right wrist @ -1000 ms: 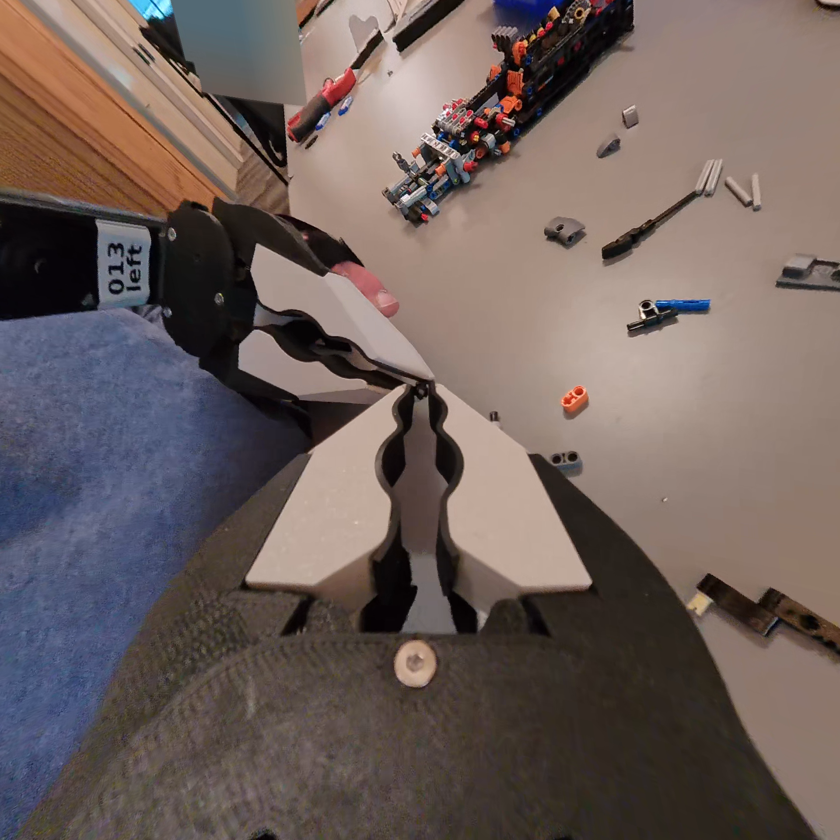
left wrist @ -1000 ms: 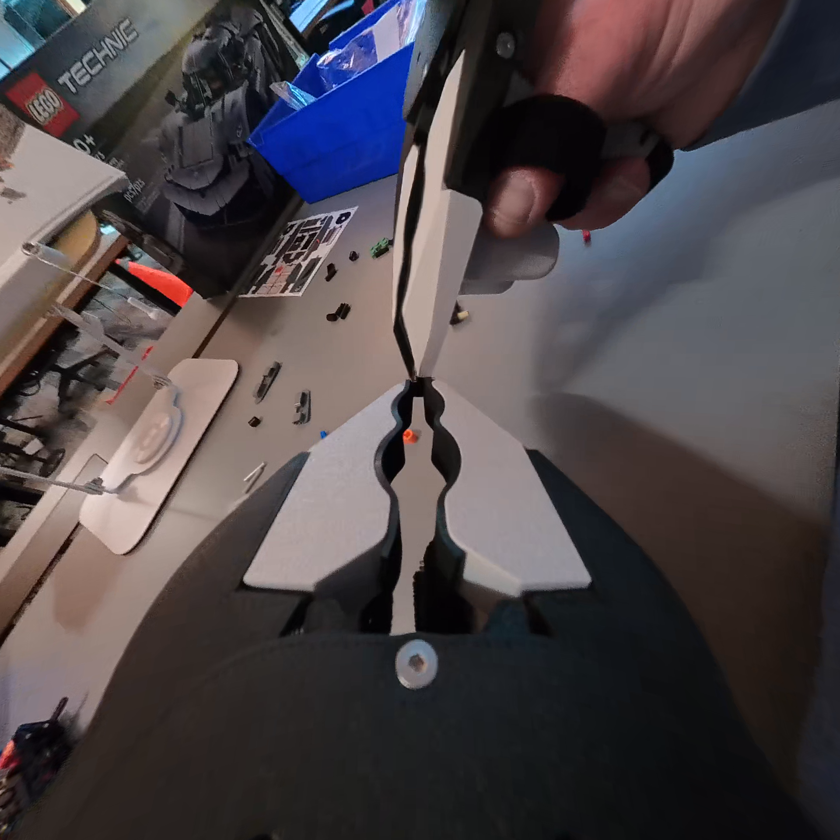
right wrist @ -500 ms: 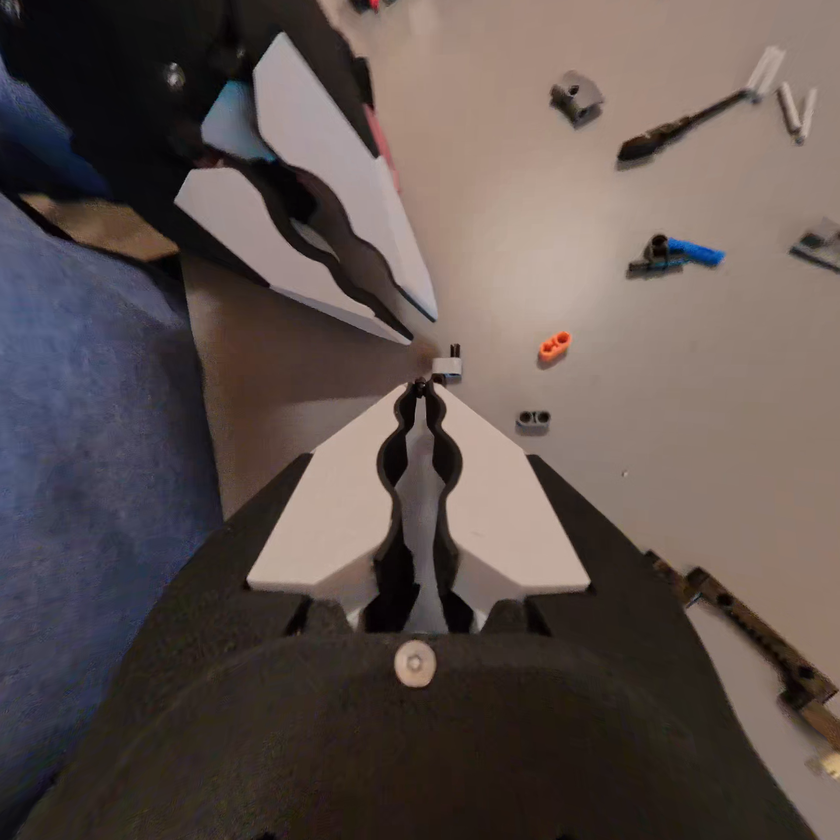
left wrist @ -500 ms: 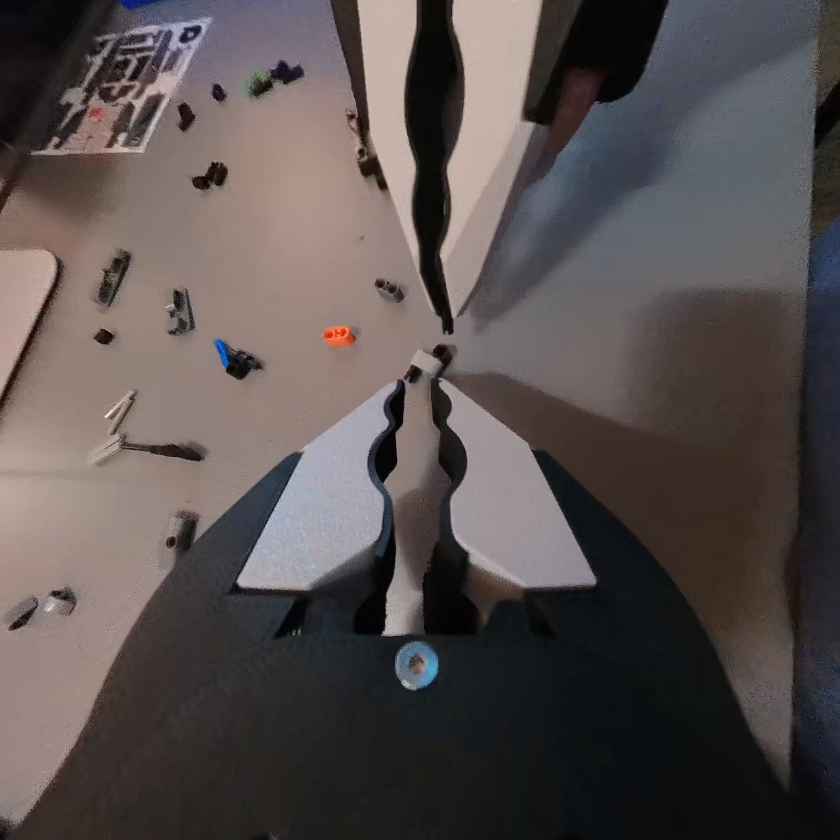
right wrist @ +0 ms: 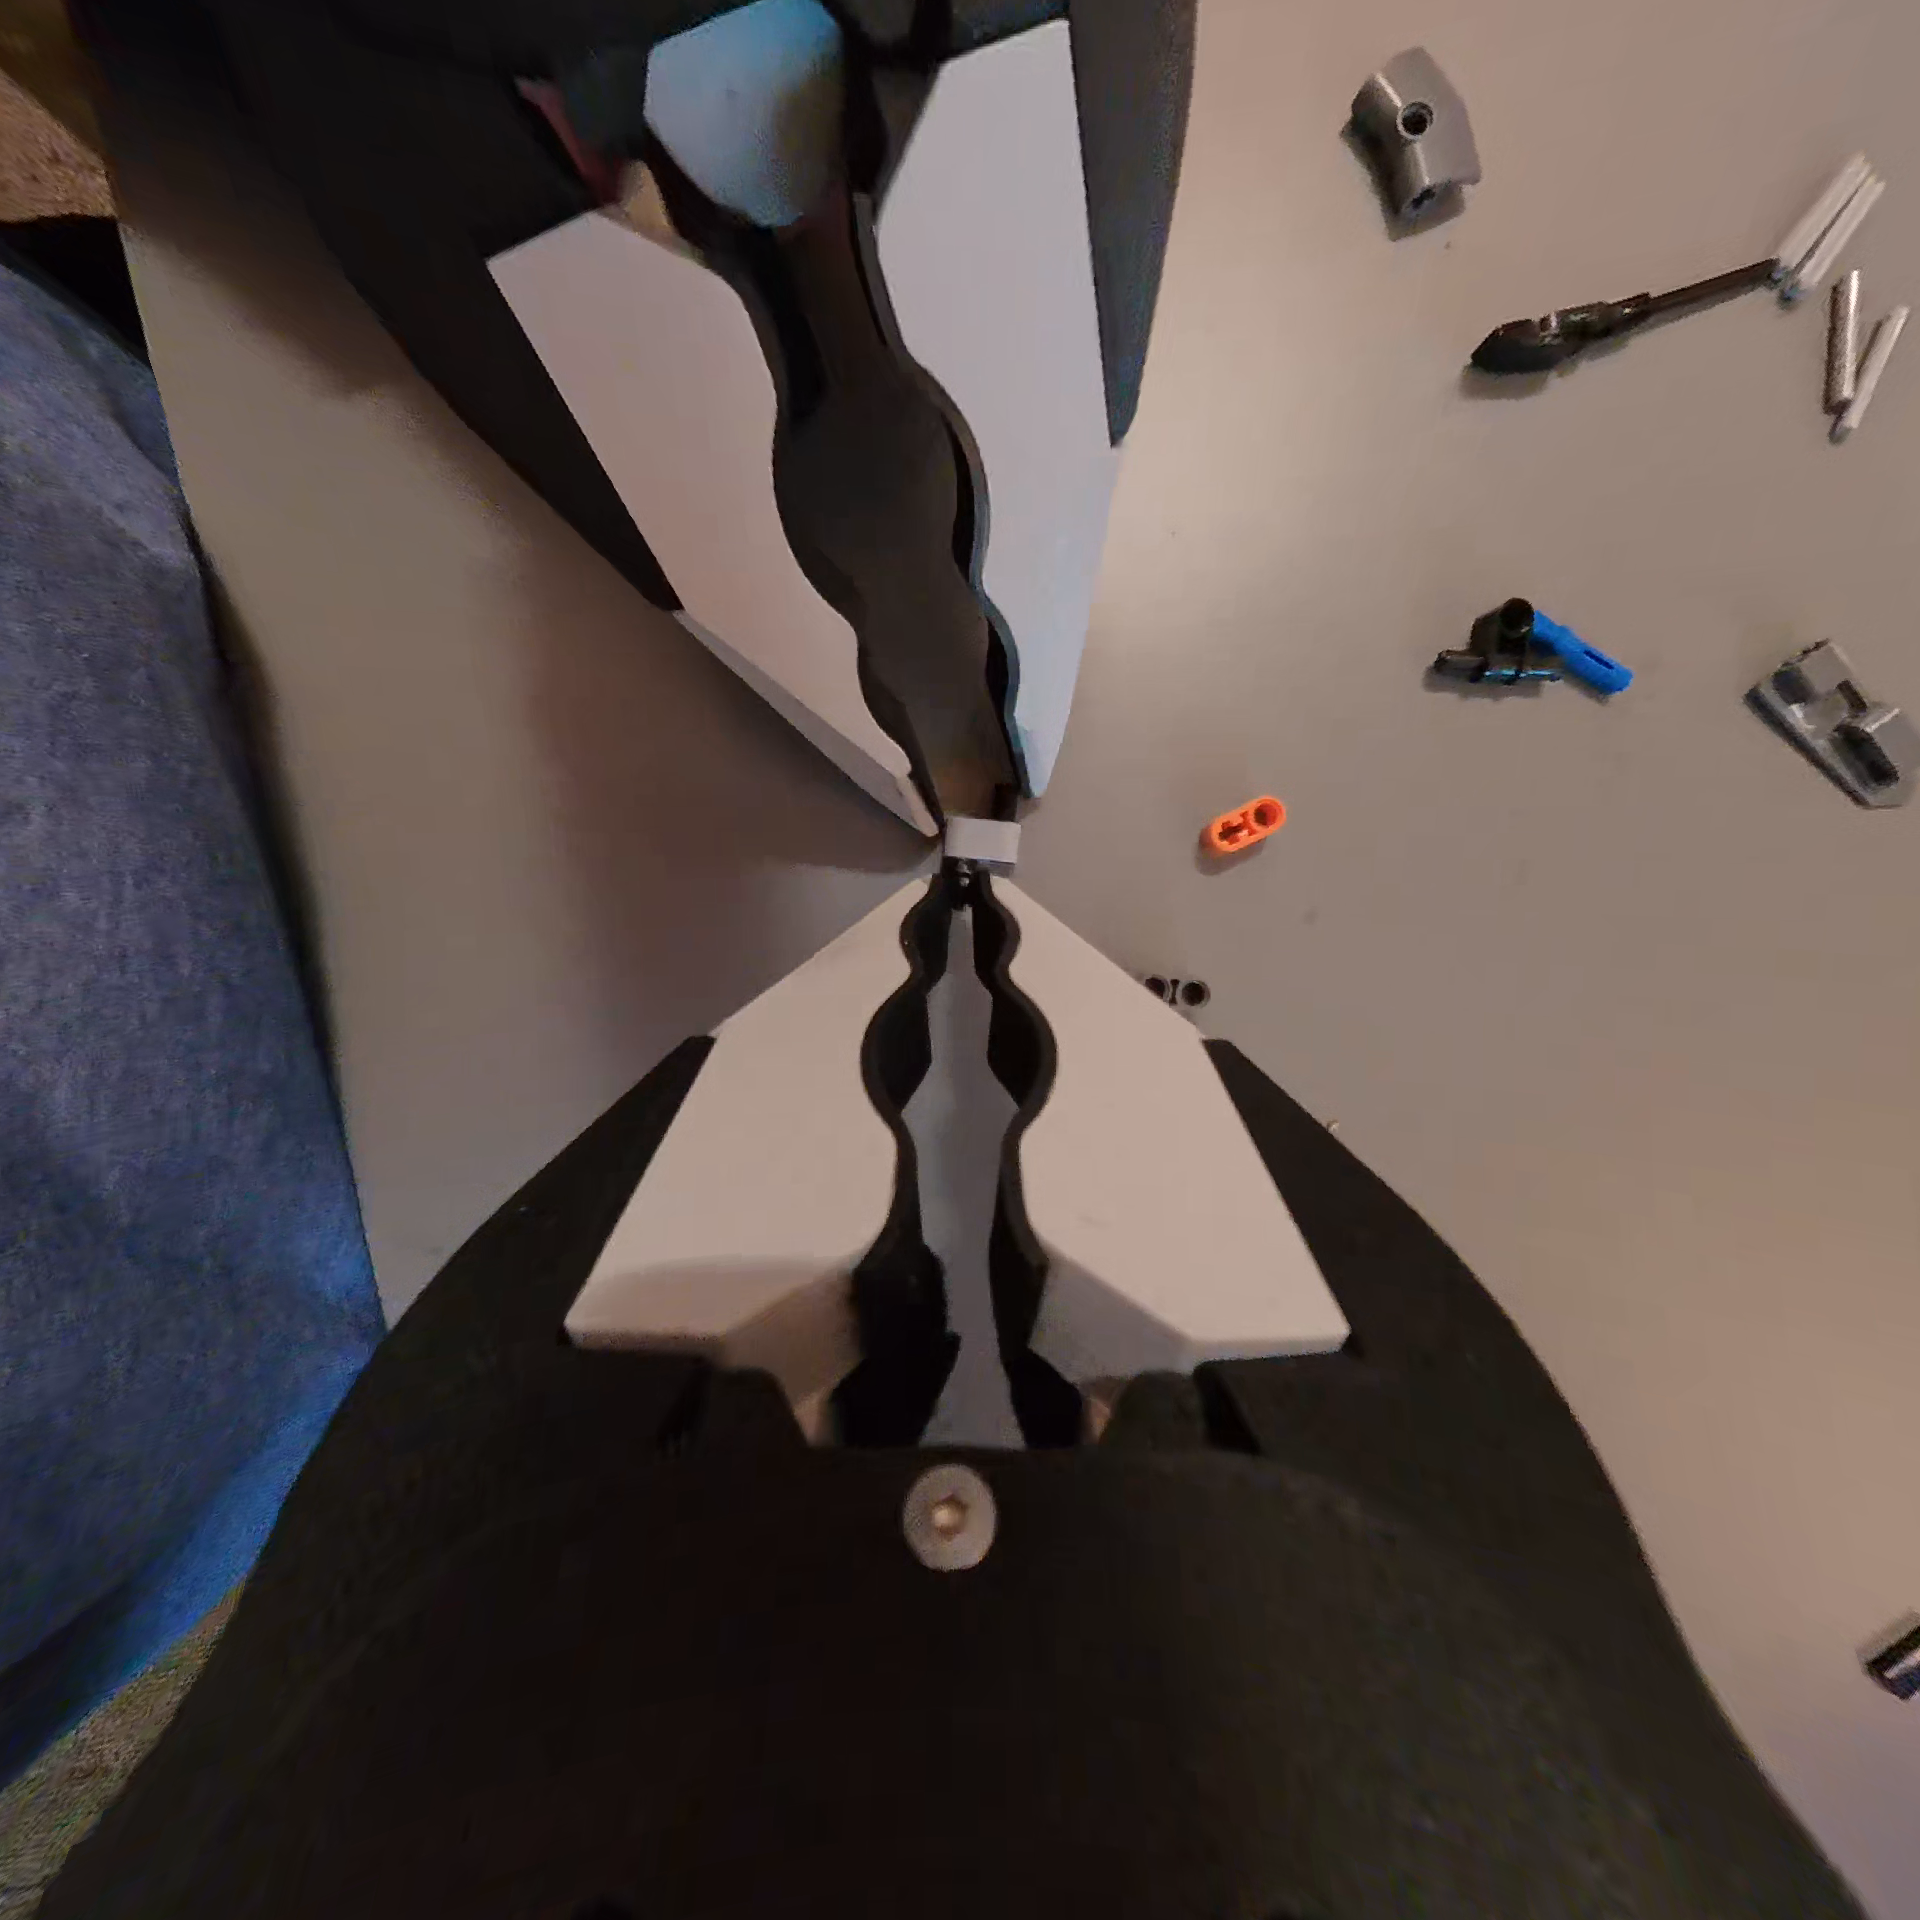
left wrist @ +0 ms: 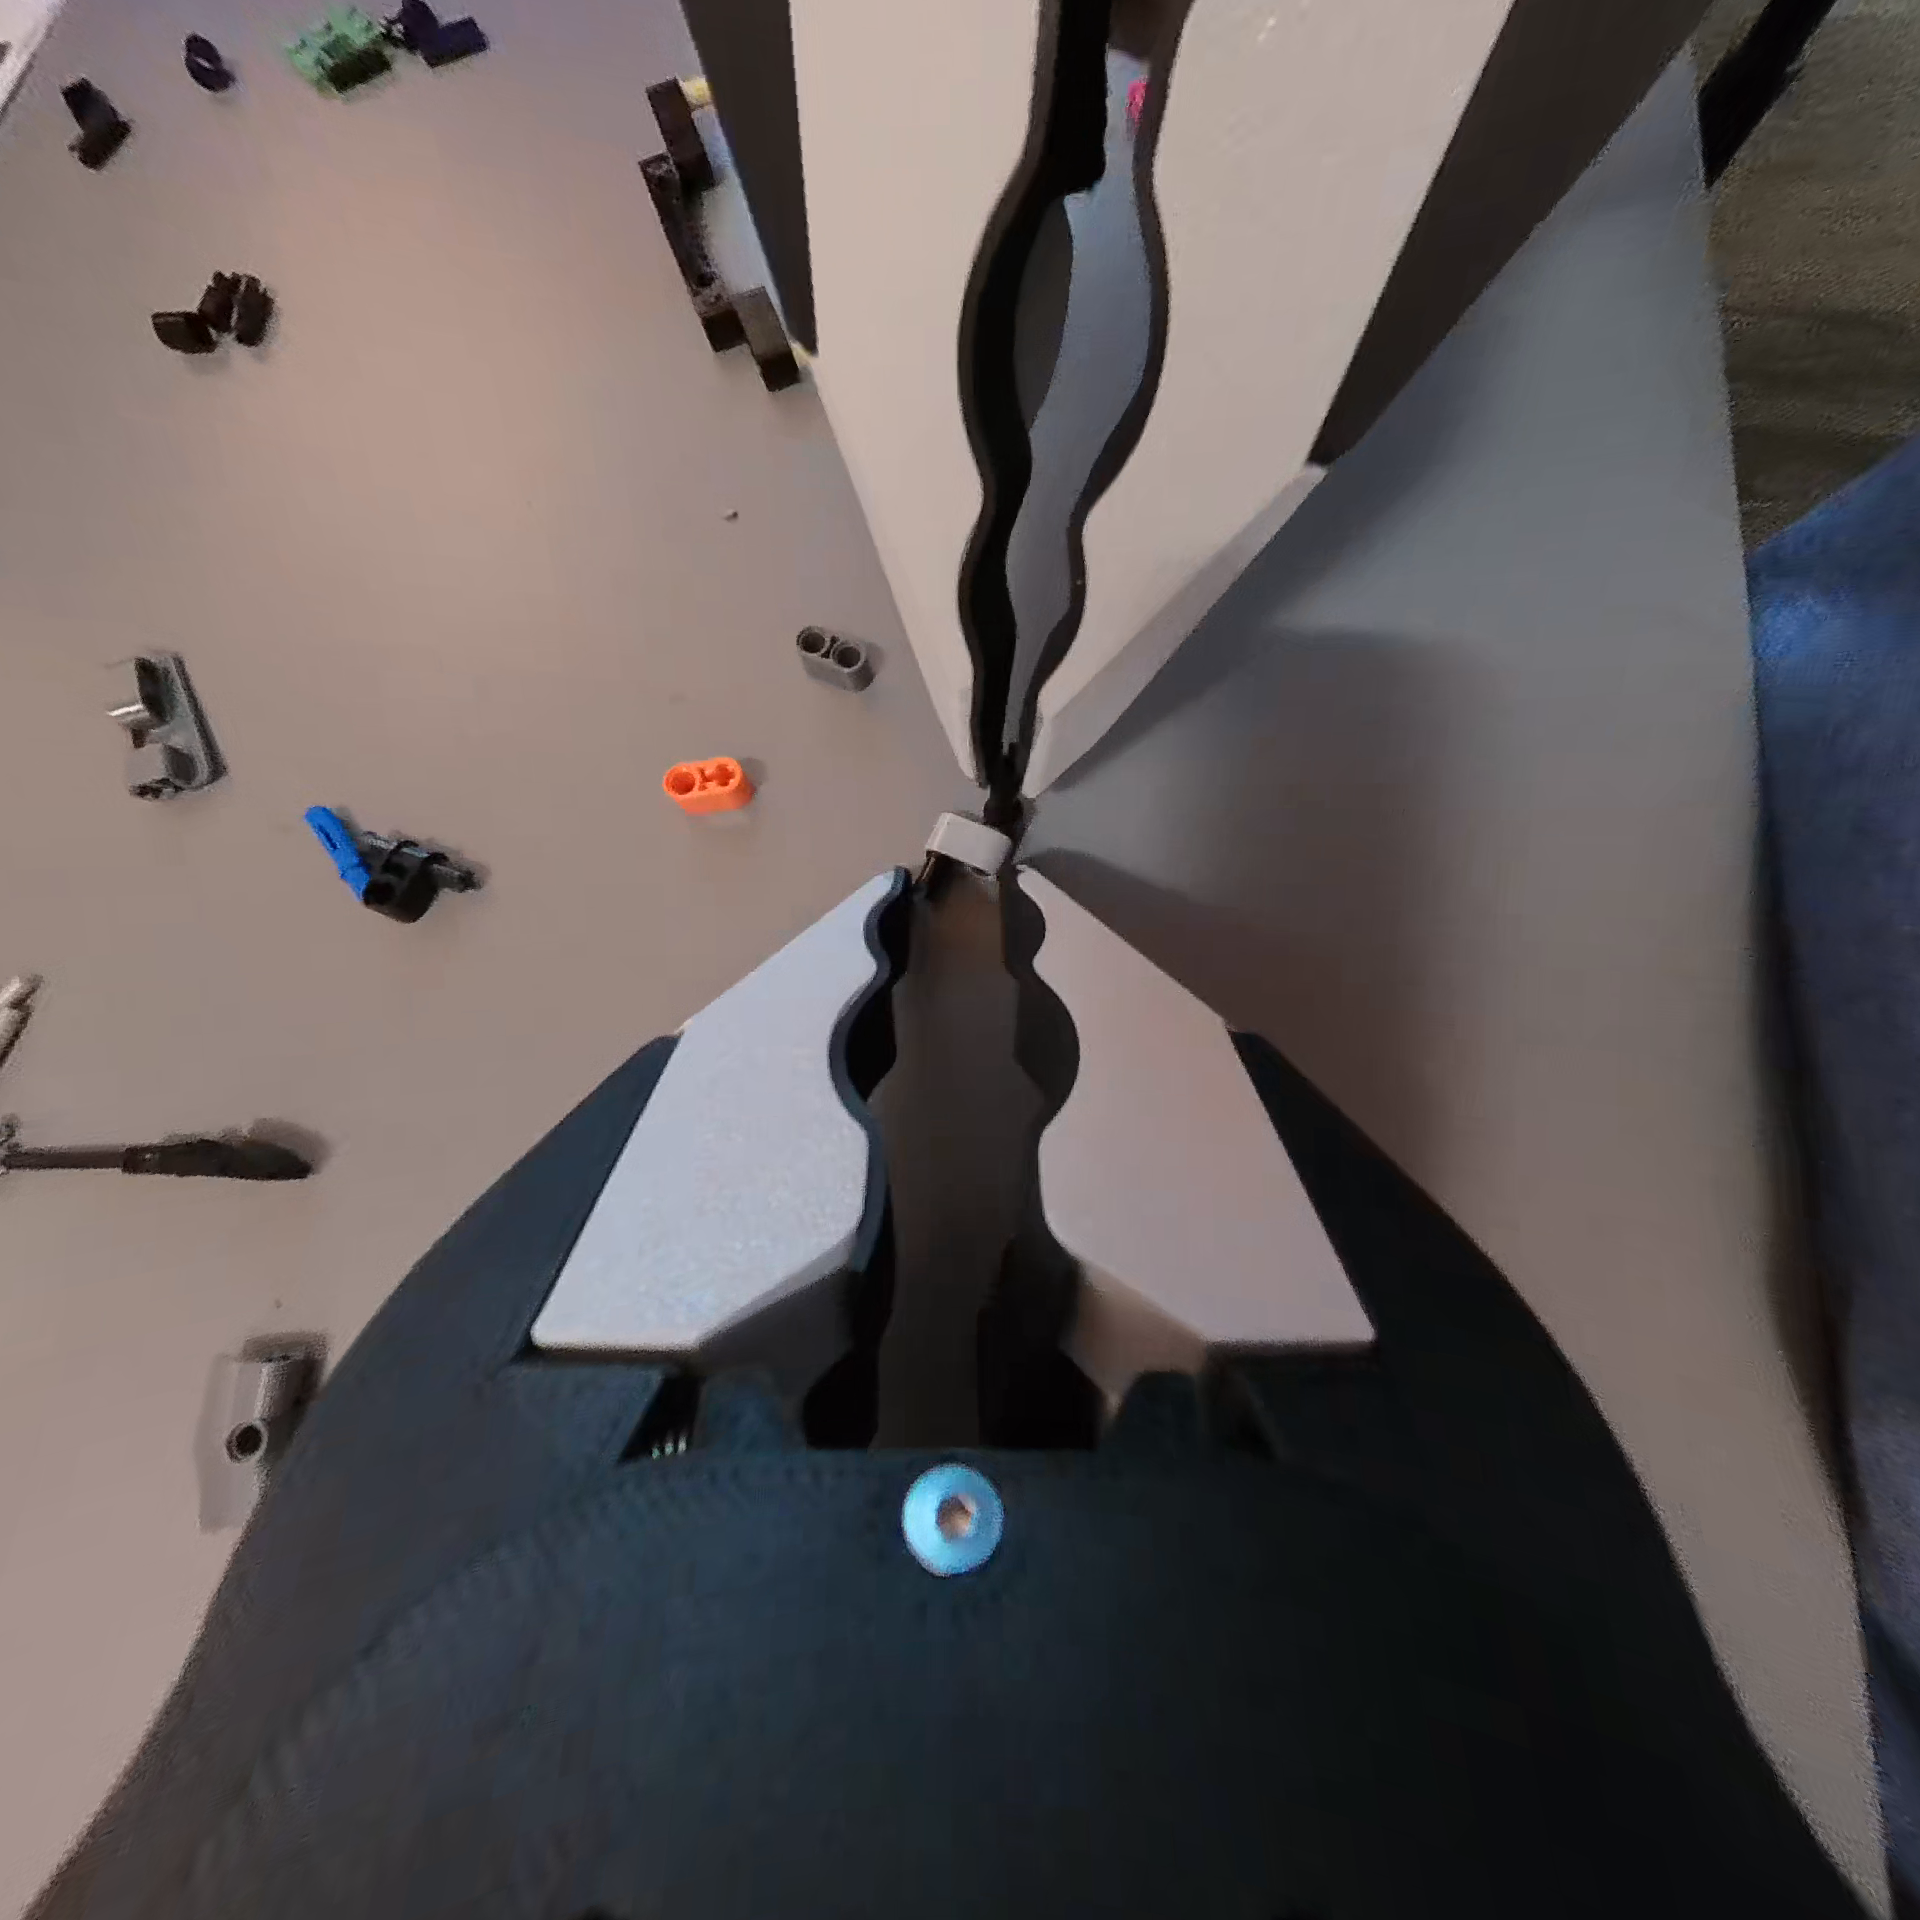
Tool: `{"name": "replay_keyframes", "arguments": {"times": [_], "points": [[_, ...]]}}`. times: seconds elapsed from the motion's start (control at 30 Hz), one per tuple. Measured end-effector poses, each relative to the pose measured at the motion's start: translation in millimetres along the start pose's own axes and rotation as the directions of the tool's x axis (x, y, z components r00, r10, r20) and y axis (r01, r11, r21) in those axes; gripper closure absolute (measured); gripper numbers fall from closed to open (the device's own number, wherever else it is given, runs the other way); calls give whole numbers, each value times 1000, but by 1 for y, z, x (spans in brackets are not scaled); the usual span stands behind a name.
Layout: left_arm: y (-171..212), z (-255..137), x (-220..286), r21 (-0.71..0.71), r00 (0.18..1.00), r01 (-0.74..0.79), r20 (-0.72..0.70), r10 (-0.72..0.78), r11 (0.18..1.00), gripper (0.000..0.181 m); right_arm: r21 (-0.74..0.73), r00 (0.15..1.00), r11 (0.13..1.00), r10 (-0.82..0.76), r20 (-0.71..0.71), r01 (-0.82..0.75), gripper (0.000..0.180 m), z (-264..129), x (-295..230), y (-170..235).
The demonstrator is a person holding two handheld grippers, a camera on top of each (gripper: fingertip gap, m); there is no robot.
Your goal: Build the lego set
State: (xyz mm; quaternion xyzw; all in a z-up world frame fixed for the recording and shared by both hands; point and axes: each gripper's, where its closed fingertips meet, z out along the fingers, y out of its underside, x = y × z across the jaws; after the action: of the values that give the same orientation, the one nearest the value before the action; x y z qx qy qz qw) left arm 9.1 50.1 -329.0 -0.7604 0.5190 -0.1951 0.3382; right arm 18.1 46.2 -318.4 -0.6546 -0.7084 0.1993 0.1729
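A small light grey Lego connector point(left wrist: 968, 840) sits across the tips of my left gripper point(left wrist: 956, 875), which is shut on it just above the grey table point(left wrist: 468, 540). My right gripper point(right wrist: 961, 883) is shut on a tiny black pin point(right wrist: 966, 871) and meets the left one tip to tip. The pin touches the grey connector point(right wrist: 982, 834). In the left wrist view the right gripper point(left wrist: 1000, 781) comes in from the top. In the right wrist view the left gripper point(right wrist: 971, 816) comes in from the top.
Loose parts lie on the table: an orange two-hole piece point(left wrist: 707, 784), a dark grey two-hole piece point(left wrist: 836, 658), a blue and black pin piece point(right wrist: 1527, 655), a black beam point(left wrist: 717, 239) and a black rod point(right wrist: 1621, 317). A person's blue clothing point(right wrist: 125, 831) is beside the table edge. Both grippers' tips are close together, under 4 cm apart. The black rod point(right wrist: 1621, 317) is about 15 centimetres from both grippers' fingertips. Look for it in the left wrist view point(left wrist: 164, 1156) too.
Both grippers have tilted down over the table and closed the gap between their tips. The right gripper's pin, apart from the grey connector half a second ago, now touches it.
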Motion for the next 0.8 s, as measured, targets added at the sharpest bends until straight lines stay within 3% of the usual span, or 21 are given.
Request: {"name": "replay_keyframes", "arguments": {"times": [0.03, 0.8], "points": [[0, 0, 0, 0, 1000, -4, -4, 4, 1000, 166, -6, 1000, 1000, -7, -3, 7, 177, 0, 0, 0], [-4, 4, 0, 6, 979, 8, -204, -6, 1000, 166, -245, 968, 937, -249, 30, 248, 178, 0, -2, 1]]}}
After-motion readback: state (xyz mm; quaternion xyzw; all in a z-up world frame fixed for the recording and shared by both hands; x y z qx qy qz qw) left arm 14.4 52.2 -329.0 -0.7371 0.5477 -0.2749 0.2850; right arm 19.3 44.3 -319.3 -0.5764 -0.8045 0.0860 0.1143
